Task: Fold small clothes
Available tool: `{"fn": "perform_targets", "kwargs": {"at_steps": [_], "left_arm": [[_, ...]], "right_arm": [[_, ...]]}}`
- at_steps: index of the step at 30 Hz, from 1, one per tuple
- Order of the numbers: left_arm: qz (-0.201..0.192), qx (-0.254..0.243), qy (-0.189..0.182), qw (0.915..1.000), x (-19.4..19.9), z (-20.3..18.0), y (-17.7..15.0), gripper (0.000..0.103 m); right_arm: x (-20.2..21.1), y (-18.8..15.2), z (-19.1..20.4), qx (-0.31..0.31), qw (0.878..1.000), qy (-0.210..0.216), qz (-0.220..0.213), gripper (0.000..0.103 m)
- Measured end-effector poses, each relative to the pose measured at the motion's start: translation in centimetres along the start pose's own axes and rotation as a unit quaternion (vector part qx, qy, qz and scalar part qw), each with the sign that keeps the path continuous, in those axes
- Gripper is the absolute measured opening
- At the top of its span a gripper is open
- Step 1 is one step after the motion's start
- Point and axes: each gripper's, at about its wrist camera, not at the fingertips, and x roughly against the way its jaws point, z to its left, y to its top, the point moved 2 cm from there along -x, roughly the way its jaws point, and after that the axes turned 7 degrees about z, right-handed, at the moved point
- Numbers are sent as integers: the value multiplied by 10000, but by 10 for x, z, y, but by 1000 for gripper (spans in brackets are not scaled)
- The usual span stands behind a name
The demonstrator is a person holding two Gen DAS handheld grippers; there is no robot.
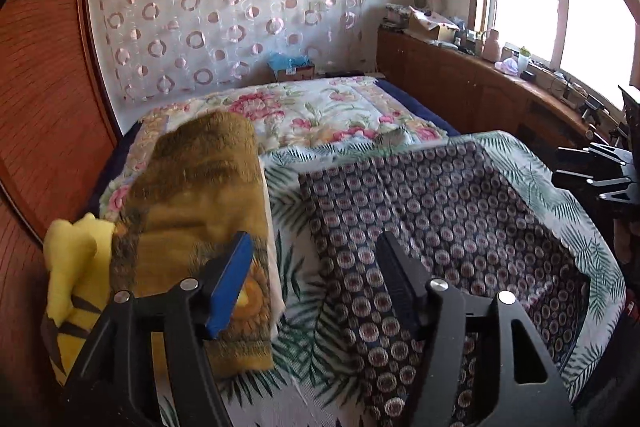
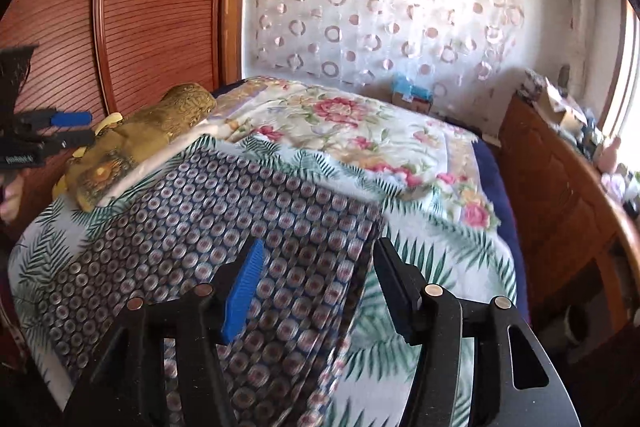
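So: patterned garment lies spread on the palm-leaf sheet at near end of bed, w/ its right edge doubled over in right wrist view. Looks thin, light, floppy, prob a bit slippery; won't hold shape, so best pinched at a corner or hem edge, both sides at once. Left gripper hovers over its near-left part, jaws apart, nothing between. Right gripper over near-right edge, jaws also apart. Folded ochre towel sits far left.
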Motion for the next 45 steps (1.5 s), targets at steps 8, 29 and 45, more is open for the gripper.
{"fn": "perform_targets", "kwargs": {"at_steps": [8, 29, 45], "left_arm": [[273, 101, 13, 9996, -9, -11, -50, 65], [468, 44, -275, 9985, 17, -40, -105, 65], [706, 376, -809, 9935, 19, -36, -148, 54]], "right_arm": [[10, -51, -11, -225, 9989, 208, 343, 59], [47, -96, -20, -579, 9962, 364, 532, 59], [45, -135, -29, -1130, 9884, 473, 897, 59]]}}
